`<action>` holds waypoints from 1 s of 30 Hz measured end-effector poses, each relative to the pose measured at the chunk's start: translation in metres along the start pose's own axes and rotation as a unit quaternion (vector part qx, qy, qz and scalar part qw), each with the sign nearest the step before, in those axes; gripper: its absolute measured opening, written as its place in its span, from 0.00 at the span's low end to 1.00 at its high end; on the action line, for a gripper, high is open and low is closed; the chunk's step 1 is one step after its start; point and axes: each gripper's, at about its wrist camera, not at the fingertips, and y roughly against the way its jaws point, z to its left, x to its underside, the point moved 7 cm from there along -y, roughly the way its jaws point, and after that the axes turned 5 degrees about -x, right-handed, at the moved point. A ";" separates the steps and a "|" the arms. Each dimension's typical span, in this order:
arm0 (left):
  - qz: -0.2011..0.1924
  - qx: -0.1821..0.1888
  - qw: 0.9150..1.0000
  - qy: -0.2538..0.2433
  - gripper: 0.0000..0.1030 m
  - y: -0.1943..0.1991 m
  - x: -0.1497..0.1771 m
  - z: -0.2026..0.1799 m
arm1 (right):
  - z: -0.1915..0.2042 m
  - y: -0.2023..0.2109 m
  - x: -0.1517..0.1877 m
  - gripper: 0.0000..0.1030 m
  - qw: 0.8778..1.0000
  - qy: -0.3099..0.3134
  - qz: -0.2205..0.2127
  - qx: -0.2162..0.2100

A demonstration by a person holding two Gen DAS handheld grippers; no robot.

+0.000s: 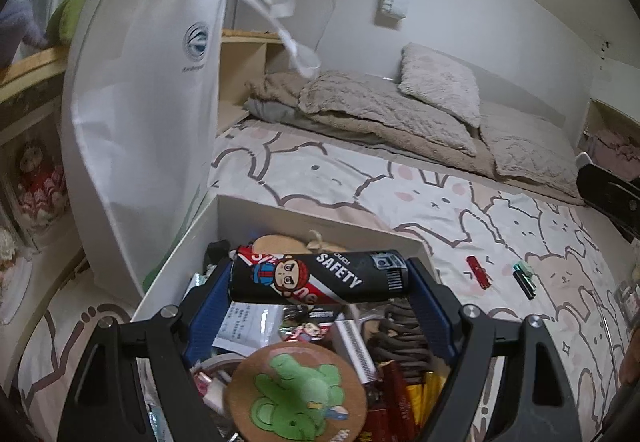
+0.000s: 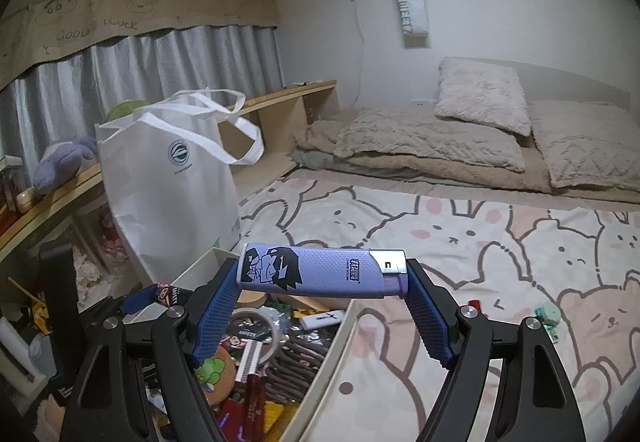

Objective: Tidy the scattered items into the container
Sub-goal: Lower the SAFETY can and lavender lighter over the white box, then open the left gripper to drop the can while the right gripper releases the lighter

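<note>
Over the white cardboard box [image 1: 320,220] on the bed, both claws grip lighters end to end.
Left claw [image 1: 320,276] clamps a black cartoon-printed lighter [image 1: 318,276]; right claw [image 2: 322,274] clamps a lilac plastic lighter [image 2: 320,274]. Both look light, rigid, slick; end grips seem secure.

Both wrist views close above box [image 1: 320,220]

A home bedroom: a bed [image 2: 460,242] with bunny-print sheet, fluffy pillows [image 2: 480,94] at 12 o'clock, curtains [image 2: 140,66] at 10.
</note>
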 end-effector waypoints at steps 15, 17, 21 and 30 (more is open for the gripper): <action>0.063 0.015 0.997 0.039 0.81 -0.031 0.011 0.023 | 0.048 -0.054 0.001 0.78 0.995 0.030 0.078 -0.050; 0.080 0.020 0.996 0.038 0.81 -0.035 0.014 0.021 | 0.053 -0.062 0.000 0.78 0.994 0.029 0.090 -0.057; 0.099 0.020 0.995 0.025 0.81 -0.042 0.017 0.014 | 0.059 -0.073 0.000 0.78 0.992 0.028 0.104 -0.062; 0.126 0.046 0.991 0.024 0.81 -0.050 0.023 0.011 | 0.054 -0.095 0.006 0.78 0.989 0.001 0.133 -0.063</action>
